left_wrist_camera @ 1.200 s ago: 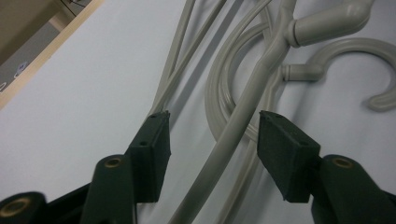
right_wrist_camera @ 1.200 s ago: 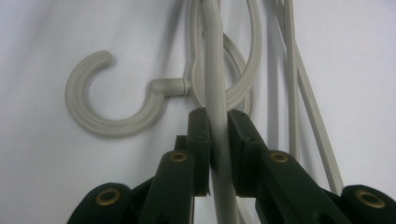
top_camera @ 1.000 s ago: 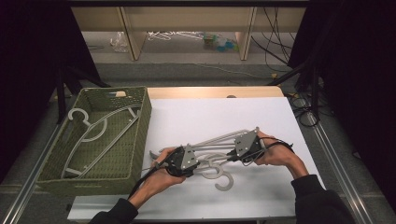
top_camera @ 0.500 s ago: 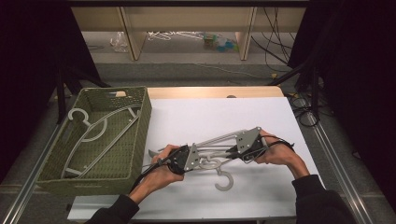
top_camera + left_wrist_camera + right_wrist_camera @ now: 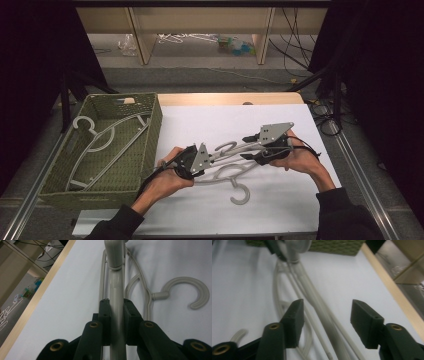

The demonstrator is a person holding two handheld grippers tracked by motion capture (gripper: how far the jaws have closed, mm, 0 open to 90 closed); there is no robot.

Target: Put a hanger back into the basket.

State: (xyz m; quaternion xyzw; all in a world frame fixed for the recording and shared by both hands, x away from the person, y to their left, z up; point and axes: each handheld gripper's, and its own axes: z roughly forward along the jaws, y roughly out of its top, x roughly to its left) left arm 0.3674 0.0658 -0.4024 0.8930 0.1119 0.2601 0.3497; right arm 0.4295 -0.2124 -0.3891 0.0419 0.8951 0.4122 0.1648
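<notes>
Since earlier frame: upper hanger (image 5: 235, 148) lifted slightly, hook risen off sheet, both hands shifted little

Green basket (image 5: 150, 125) at table left: one hanger (image 5: 102, 137) already inside. Two remain on white sheet, judged about one third done

Left gripper (image 5: 116, 312) clamped on upper hanger's bar. Right gripper (image 5: 325, 315) jaws apart, straddling far end. Lower hanger (image 5: 235, 185) lies flat beneath

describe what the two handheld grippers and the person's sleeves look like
Both the left gripper and the right gripper have black bodies, each topped by a grey three-cornered plate. Their black jaws end in blocky rectangular pads, with brass-coloured rings at the pivots. A black cable trails from each. The person wears dark long sleeves.
</notes>
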